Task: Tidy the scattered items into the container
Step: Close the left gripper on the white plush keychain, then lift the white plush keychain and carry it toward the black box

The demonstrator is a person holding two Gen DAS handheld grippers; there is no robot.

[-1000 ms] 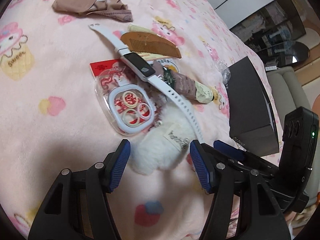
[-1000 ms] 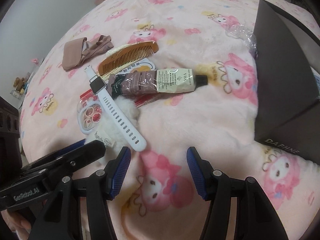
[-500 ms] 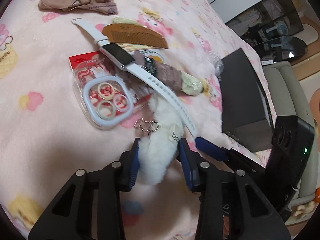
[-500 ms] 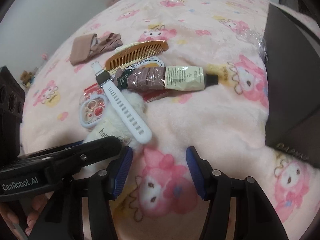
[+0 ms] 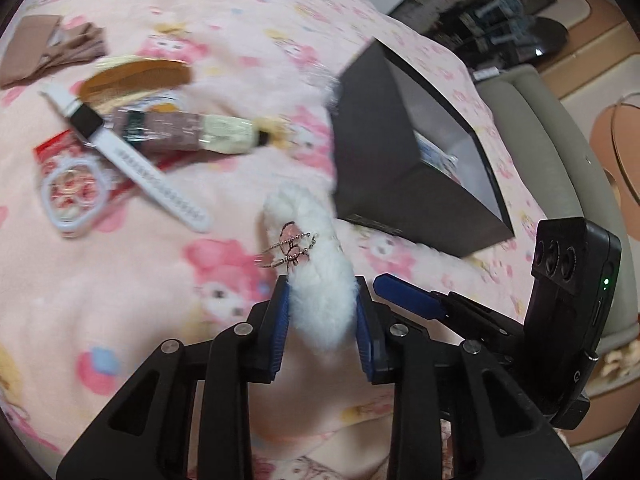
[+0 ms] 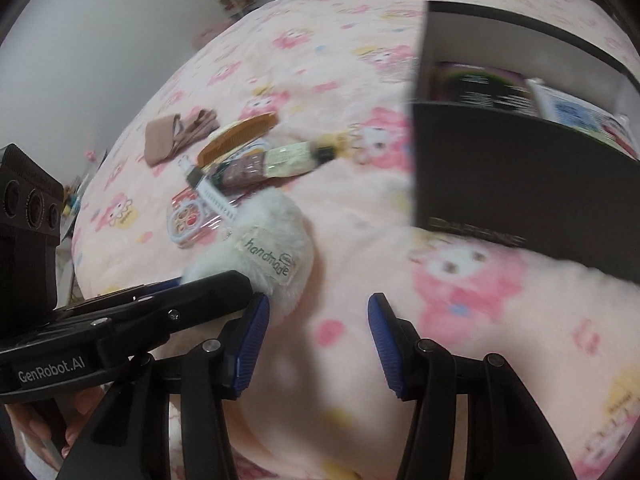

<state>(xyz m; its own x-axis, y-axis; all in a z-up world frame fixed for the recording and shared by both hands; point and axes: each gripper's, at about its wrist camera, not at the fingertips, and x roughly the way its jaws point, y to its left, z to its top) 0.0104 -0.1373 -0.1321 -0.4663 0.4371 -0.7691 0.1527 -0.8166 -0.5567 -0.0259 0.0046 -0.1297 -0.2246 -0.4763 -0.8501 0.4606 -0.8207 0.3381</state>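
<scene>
Left gripper [image 5: 322, 312] — blue-padded fingers [image 5: 280, 320] pressed in on a white fluffy pompom keychain [image 5: 316, 276], which is lifted clear of the pink cartoon-print blanket [image 5: 140, 280]; a bead chain [image 5: 290, 250] hangs at its side, and in the right wrist view a sewn tag reading "handmade" [image 6: 270, 256] faces out

Right gripper [image 6: 316, 334] — fingers spread wide with nothing between them, hovering over the blanket just beside the left gripper

Black open box [image 5: 404, 168] — stands on the blanket beyond and to the right of the held pompom; packets lie inside, seen over its near wall in the right wrist view [image 6: 516, 176]

Items left on the blanket, grouped to the left of the box:
- white smartwatch [image 5: 120, 148], strap laid across the others
- hand cream tube [image 5: 188, 134], brown and cream with a dark cap, lying on its side partly under the watch
- wooden comb [image 5: 136, 78], just behind the tube
- clear packet of small hair rings [image 5: 74, 190] on a red card, beside the watch strap
- folded tan stockings [image 5: 44, 50], apart at the far left
</scene>
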